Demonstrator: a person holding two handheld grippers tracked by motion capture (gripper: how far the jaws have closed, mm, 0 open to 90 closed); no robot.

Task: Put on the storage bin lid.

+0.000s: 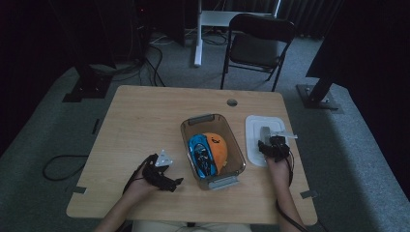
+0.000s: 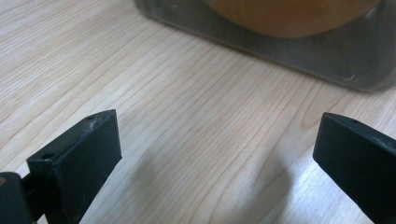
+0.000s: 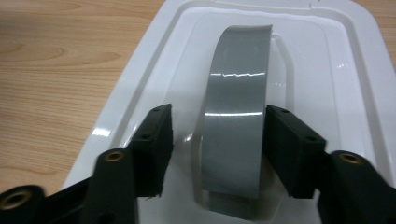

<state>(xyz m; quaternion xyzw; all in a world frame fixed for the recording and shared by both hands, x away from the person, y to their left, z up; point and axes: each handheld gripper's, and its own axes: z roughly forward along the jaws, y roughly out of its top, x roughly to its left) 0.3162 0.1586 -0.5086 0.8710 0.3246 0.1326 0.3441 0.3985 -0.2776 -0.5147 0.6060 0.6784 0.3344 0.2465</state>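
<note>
On white lid [image 3: 140, 93], right gripper [image 3: 217, 144] fingers narrow around grey handle [image 3: 238, 116]; left gripper [image 2: 215, 158] fingers wide, empty.

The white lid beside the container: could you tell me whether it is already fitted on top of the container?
No, the white lid lies flat on the table, right of the open container.
</note>
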